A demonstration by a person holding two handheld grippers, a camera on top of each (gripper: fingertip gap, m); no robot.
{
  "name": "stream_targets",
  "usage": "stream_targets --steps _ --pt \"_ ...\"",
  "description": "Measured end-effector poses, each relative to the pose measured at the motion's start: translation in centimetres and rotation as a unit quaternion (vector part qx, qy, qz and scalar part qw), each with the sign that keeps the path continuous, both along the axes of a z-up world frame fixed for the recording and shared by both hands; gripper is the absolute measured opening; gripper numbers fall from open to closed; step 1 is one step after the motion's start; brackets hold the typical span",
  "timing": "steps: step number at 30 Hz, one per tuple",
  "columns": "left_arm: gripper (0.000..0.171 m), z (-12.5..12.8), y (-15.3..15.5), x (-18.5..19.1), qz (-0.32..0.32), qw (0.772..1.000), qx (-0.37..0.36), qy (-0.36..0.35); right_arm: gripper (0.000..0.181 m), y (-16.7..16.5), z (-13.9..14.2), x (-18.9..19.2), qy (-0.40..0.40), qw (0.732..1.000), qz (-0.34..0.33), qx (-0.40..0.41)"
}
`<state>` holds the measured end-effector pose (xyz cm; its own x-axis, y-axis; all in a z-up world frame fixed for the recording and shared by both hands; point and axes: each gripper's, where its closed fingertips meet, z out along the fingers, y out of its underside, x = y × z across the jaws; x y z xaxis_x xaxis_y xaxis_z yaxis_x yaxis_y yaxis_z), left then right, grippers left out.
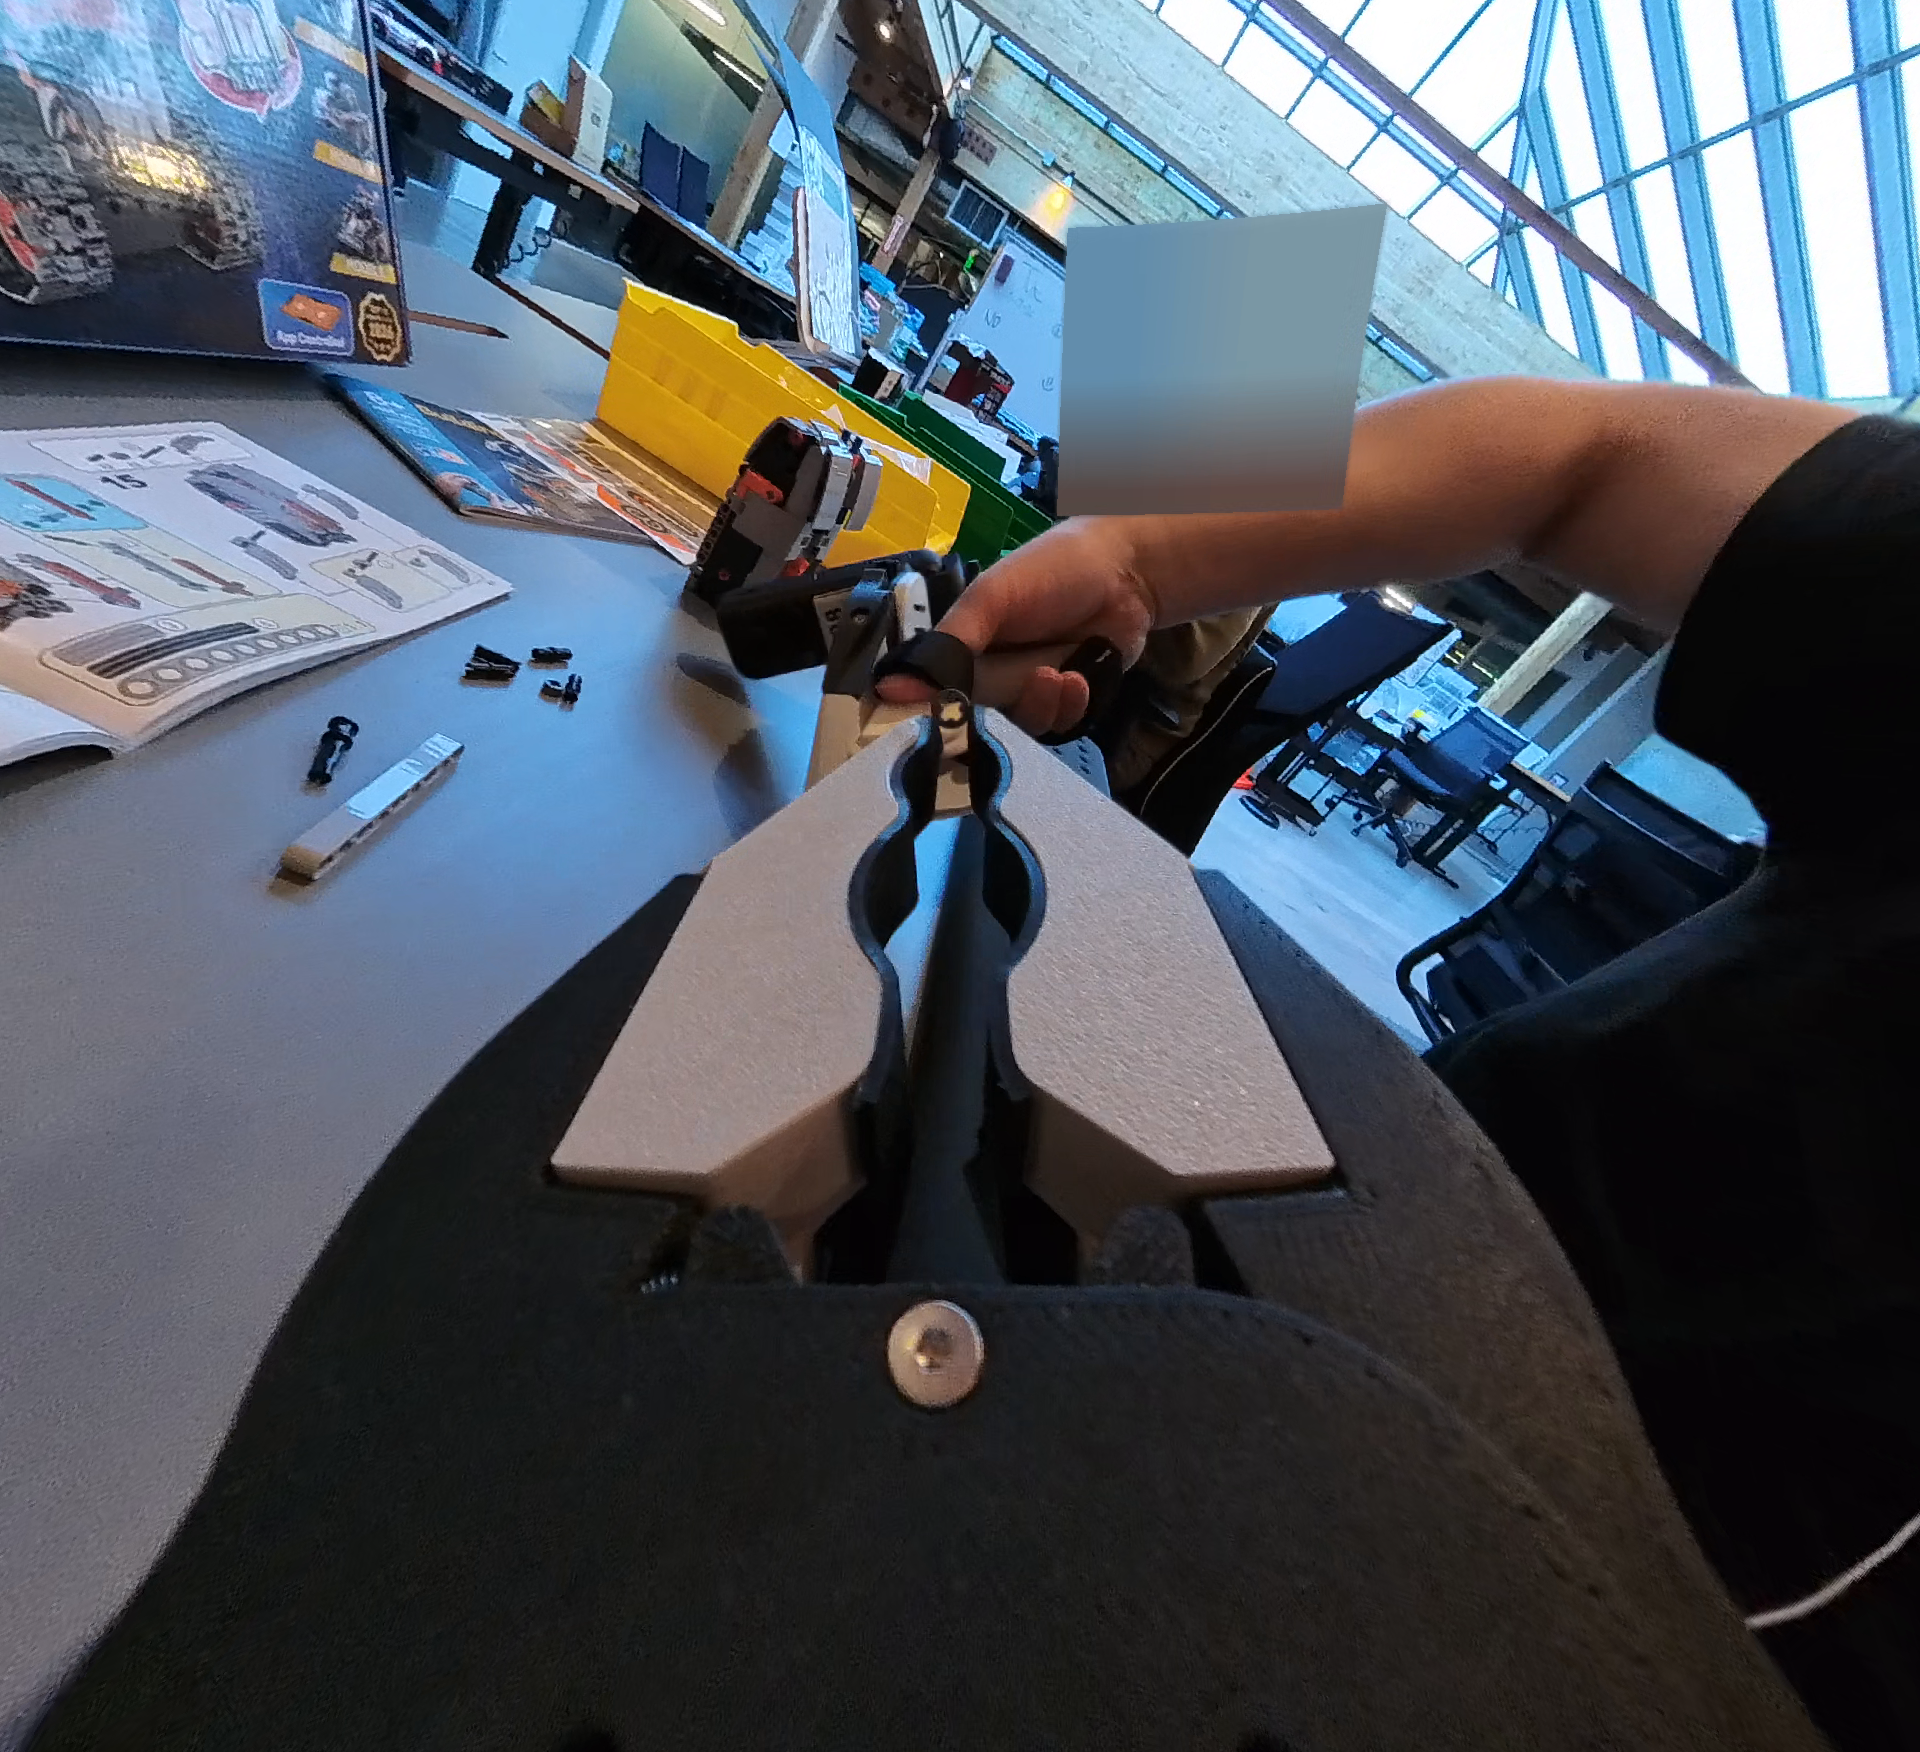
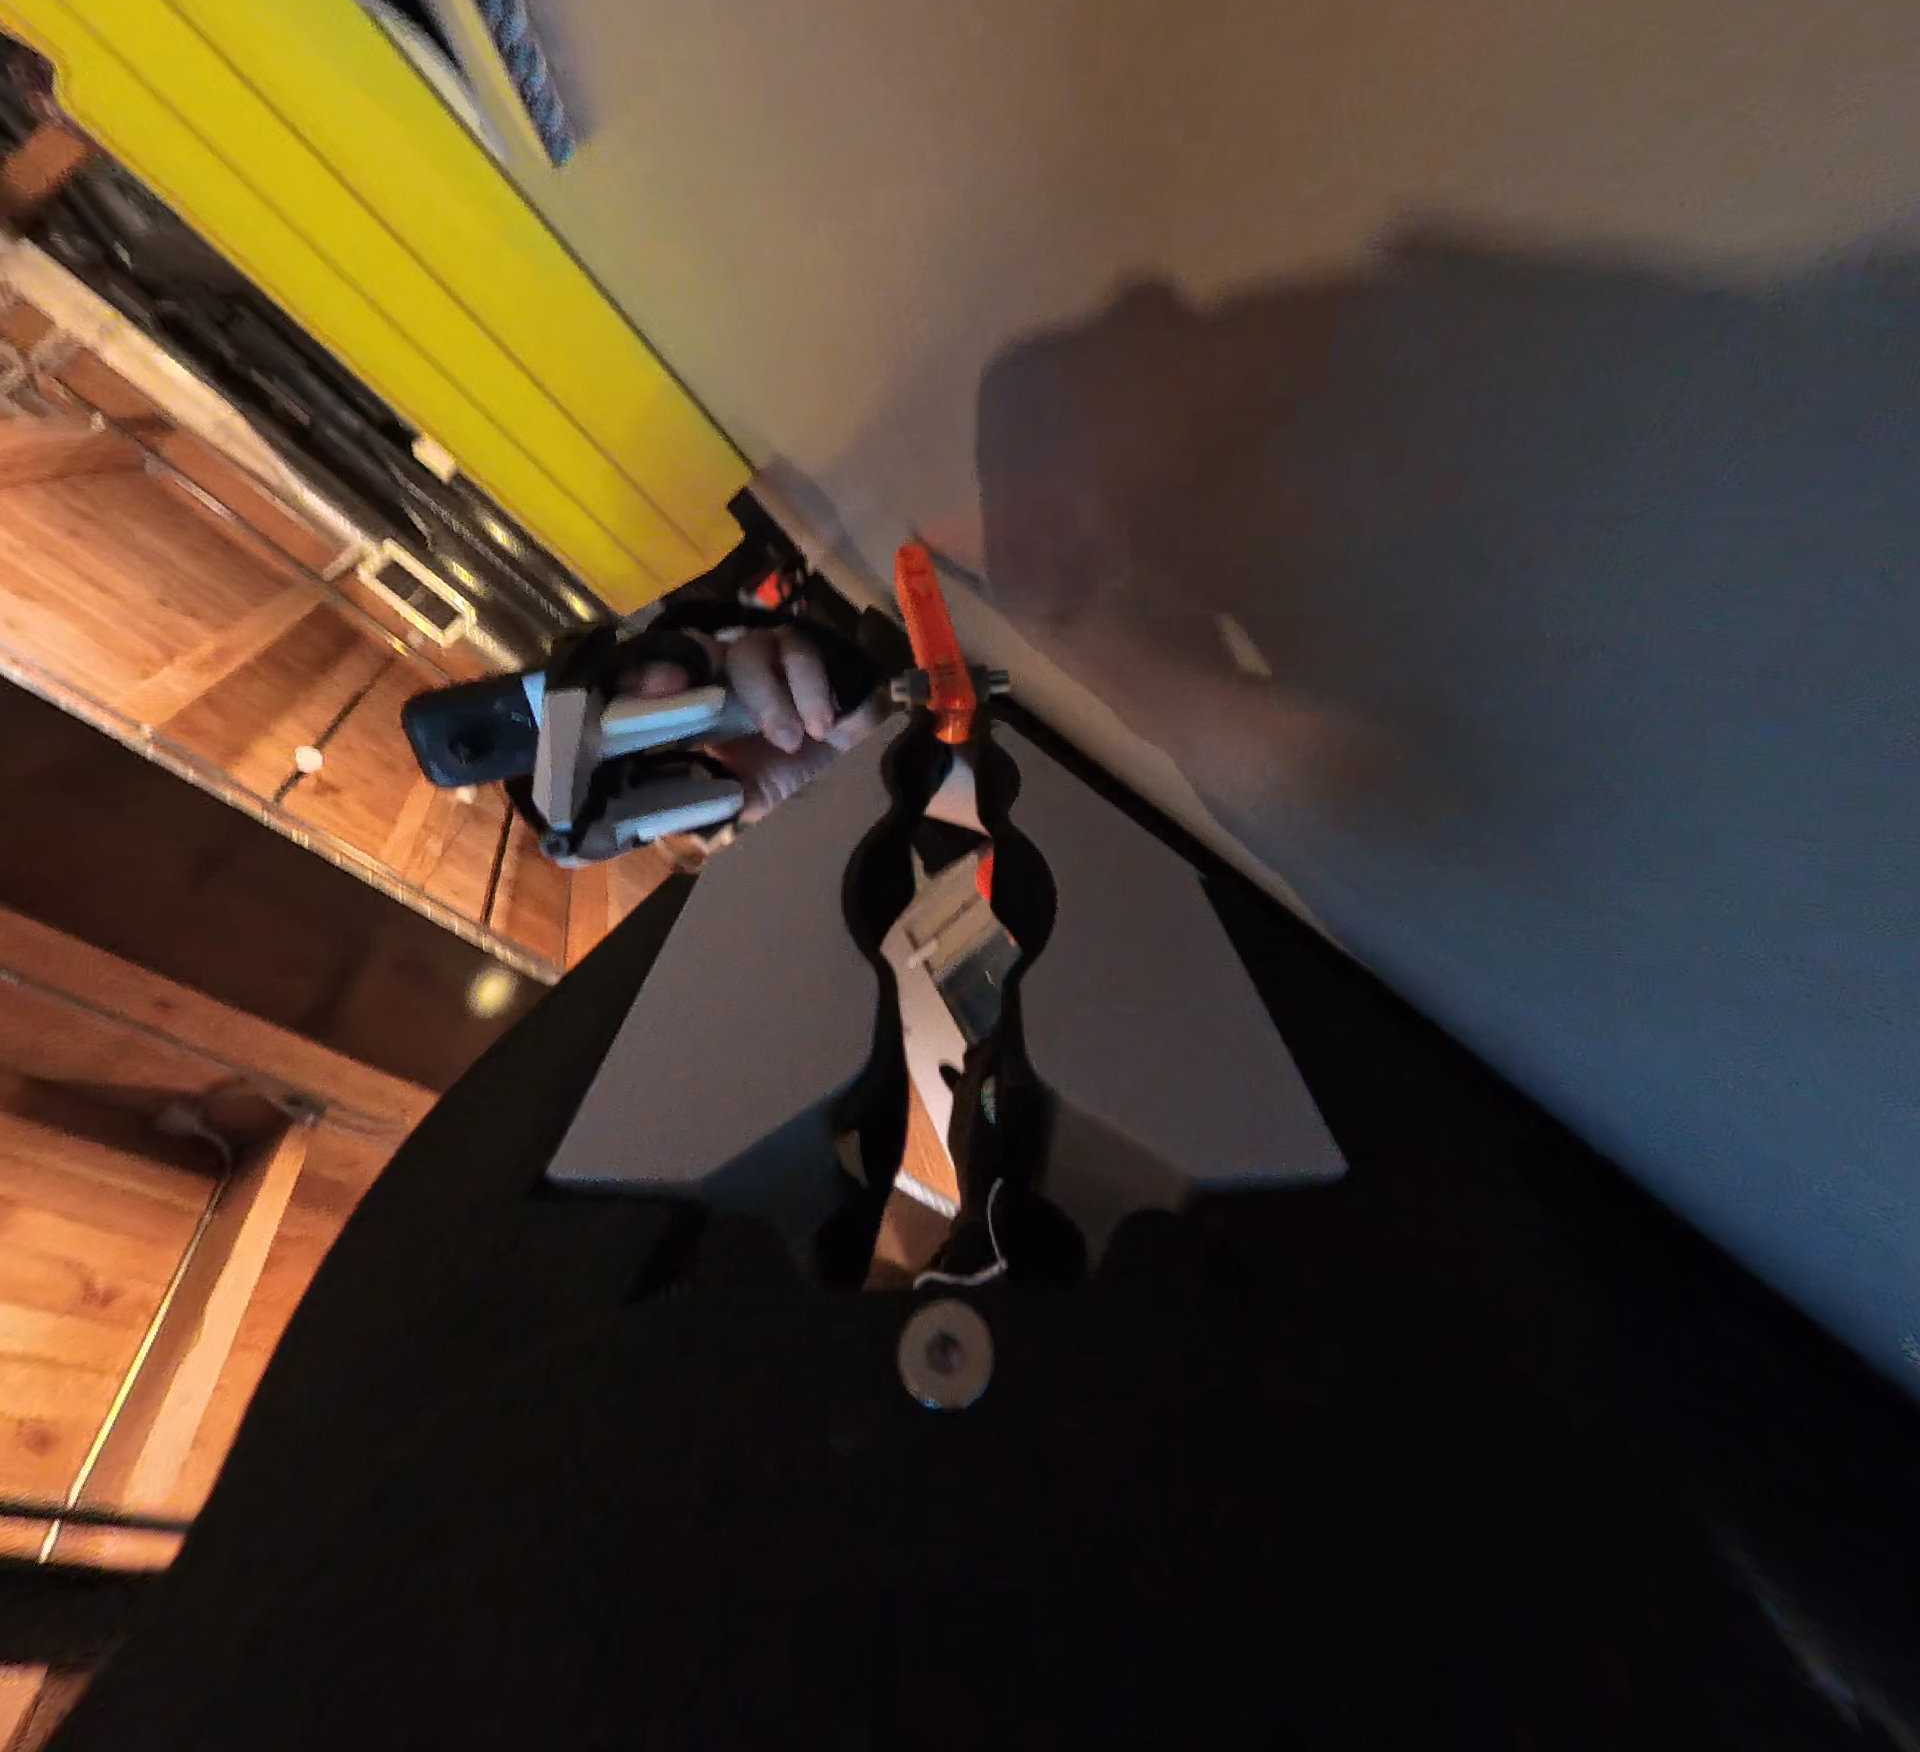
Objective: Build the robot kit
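Observation:
My left gripper [image 1: 951, 738] is shut on a small black pin [image 1: 951, 713] at its tips, held above the grey table's [image 1: 312, 1027] edge. Right behind the pin are a hand [image 1: 1039, 622] and the right gripper's body [image 1: 800, 627]. In the right wrist view my right gripper [image 2: 948, 734] is shut on an orange beam [image 2: 935, 642] that has dark pins through its lower end. The left gripper [image 2: 623, 752], held in a hand, reaches the beam from the left. The view is blurred.
An open instruction booklet [image 1: 208, 559], several loose black pins [image 1: 520, 663], a black connector [image 1: 330, 746] and a grey beam [image 1: 369, 803] lie on the table. A black-grey model [image 1: 800, 497], yellow bin [image 1: 727, 393], green bin [image 1: 966, 466] and printed box [image 1: 187, 92] stand behind. My hands' fingertips stand some 15 centimeters from each other.

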<state>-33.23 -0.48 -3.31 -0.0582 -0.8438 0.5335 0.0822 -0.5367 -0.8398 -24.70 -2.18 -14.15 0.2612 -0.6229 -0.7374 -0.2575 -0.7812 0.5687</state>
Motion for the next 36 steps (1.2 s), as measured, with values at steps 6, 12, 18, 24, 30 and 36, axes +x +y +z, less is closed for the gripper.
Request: stream_targets --steps 6,12,18,24,30,36 --pt "0.001 0.4 -0.7 0.0 -0.004 1.000 0.018 -0.004 0.011 1.1 -1.5 2.3 -0.111 0.992 -0.035 0.040" --pt "0.001 0.4 -0.6 -0.1 0.001 1.000 0.024 -0.004 0.000 -0.4 2.3 -0.5 -0.130 0.900 0.224 0.350" --pt "0.001 0.4 -0.9 0.1 -0.003 0.999 0.032 -0.003 0.026 2.2 2.9 0.5 -0.321 0.502 0.422 0.683" --pt "0.001 -0.5 -0.9 0.7 0.002 0.999 0.027 0.020 0.021 1.6 -0.4 1.3 -0.315 0.486 0.463 0.671" --pt "0.001 -1.2 -0.7 1.4 0.016 0.998 0.034 0.050 0.017 1.7 -2.0 1.3 -0.297 0.527 0.496 0.623" --pt "0.001 -1.7 -0.1 1.6 0.019 0.998 0.020 0.063 0.005 1.5 -2.4 0.6 -0.294 0.509 0.521 0.619"
